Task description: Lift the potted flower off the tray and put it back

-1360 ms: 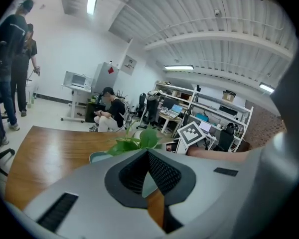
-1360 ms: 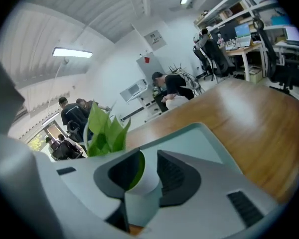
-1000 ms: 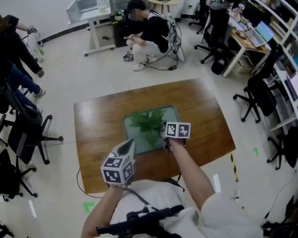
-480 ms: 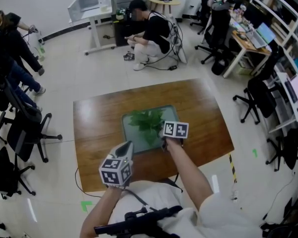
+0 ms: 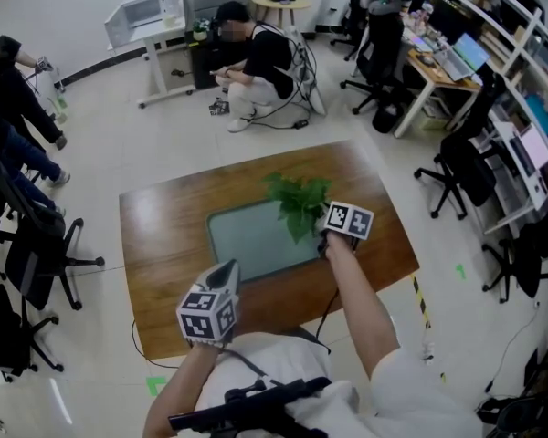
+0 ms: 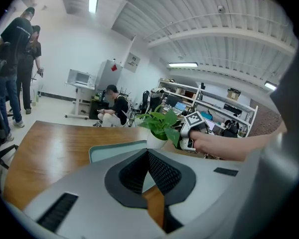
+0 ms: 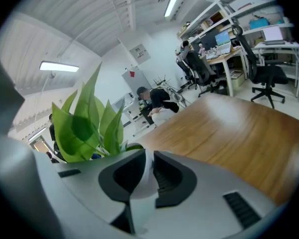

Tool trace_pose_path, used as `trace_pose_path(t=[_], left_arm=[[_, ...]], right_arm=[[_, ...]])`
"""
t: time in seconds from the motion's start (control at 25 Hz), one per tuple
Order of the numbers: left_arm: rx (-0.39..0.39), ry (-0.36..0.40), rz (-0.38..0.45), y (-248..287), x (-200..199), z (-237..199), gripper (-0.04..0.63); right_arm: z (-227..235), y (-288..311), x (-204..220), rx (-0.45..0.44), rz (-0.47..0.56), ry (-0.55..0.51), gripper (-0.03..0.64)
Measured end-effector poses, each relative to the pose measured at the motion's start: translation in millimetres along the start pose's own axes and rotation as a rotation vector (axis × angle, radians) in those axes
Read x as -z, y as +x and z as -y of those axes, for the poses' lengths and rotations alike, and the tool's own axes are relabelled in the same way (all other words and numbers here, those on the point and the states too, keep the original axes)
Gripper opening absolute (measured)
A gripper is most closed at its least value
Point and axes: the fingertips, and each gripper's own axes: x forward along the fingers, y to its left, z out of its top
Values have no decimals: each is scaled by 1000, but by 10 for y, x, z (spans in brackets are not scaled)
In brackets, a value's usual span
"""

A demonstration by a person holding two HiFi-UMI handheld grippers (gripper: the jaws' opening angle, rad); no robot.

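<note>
Our right tongs (image 7: 143, 176) were clamped on the smooth white wall of the potted flower (image 5: 300, 206), with the dark textured pads pressing it from either side. The pot (image 6: 156, 141) was round, glossy and plain, and broad pointed green leaves (image 7: 87, 126) fanned up out of it. We held it off the tray (image 5: 247, 240), beside that tray's far right corner and over the desk (image 5: 164, 235). The tray was a flat, pale grey-green rectangle with rounded corners and a lighter edge. The desk was brown wood with a visible grain and a slight sheen. Our left tongs (image 6: 148, 153) were closed with nothing between their pads, above the desk's near edge. From above, the leaves hid the pot entirely, and the marker cube (image 5: 349, 220) covered the right tongs' tips. In the left gripper view, the tongs' own grey body cut off the pot's base, so we could not tell whether it cleared the desk.
</note>
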Motion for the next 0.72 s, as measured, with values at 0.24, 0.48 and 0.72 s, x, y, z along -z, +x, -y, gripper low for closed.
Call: trace_pose_path(t=[0.24,0.48,0.72], left_arm=[[-9,-8,-4,26,22,30,-5],[-19,-20,-12,66,64,16,-5],[-29,-25,-23,47,103,-8,-5]], right_arm=[[674,-251,-247,110,60,72,58],[1240,-296,-28,194,56,164,58],[1393,-325,110,224,79,204,59]])
